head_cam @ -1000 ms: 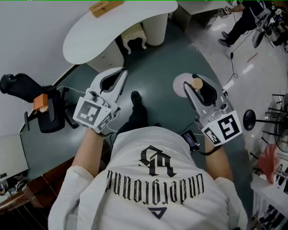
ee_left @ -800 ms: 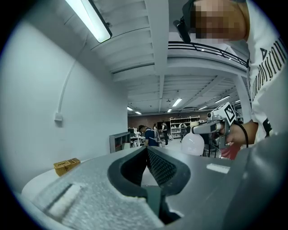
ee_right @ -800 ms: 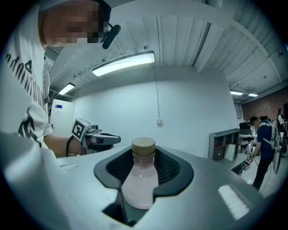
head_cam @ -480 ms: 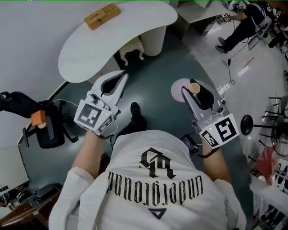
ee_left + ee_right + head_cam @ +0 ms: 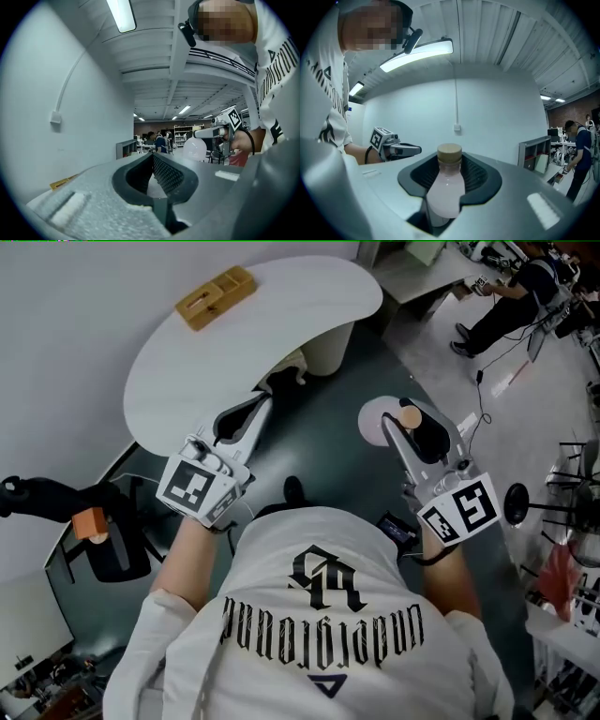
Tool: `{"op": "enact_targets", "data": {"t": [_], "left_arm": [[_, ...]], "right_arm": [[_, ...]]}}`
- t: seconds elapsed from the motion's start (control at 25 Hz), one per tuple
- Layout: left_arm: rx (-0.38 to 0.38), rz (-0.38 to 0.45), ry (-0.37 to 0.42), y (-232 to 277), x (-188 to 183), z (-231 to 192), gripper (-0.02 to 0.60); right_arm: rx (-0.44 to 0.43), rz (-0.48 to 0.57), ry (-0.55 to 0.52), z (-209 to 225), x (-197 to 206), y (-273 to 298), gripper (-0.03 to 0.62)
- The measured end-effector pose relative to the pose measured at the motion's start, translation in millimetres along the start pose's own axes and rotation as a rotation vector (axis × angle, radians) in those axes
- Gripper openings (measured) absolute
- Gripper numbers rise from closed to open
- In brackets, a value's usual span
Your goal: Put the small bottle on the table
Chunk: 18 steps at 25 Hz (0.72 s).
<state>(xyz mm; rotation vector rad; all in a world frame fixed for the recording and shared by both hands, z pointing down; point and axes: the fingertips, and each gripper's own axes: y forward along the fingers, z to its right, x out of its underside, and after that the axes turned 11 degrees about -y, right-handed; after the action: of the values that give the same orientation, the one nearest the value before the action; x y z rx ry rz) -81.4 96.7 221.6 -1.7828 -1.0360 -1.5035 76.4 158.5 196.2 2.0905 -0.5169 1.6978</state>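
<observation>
The right tongs [image 5: 417, 427] clamp the small bottle [image 5: 446, 187], pale pink with a tan cap, upright between their 2 pads, with the cap above them. The left tongs [image 5: 262, 404] are pinched together and empty. The white worktop [image 5: 281, 324] lies ahead, nearer the left tongs.

Bottle [image 5: 444, 190]: smooth milky plastic, cork-look cap [image 5: 449, 151]. Right claw [image 5: 450, 164] pads [image 5: 477, 174]: black ribbed rubber. Worktop [image 5: 291, 310]: smooth matt white. Floor [image 5: 328, 442]: glossy.

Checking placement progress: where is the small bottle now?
The small bottle is clamped upright in the right gripper at the head view's right, over the floor beside the white table.
</observation>
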Motion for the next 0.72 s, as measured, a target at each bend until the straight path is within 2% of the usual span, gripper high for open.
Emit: {"op": "enact_targets", "data": {"t": [0.32,0.72], "left_arm": [[0.043,-0.021,0.009,14,-6,-59,0.003],[0.017,-0.018,0.003,19,-12,-97,0.003]], "right_arm": [[0.027,-0.021,0.001,13,2,63,0.138],[0.0,-0.019,-0.003,31,4,108,0.138]]}}
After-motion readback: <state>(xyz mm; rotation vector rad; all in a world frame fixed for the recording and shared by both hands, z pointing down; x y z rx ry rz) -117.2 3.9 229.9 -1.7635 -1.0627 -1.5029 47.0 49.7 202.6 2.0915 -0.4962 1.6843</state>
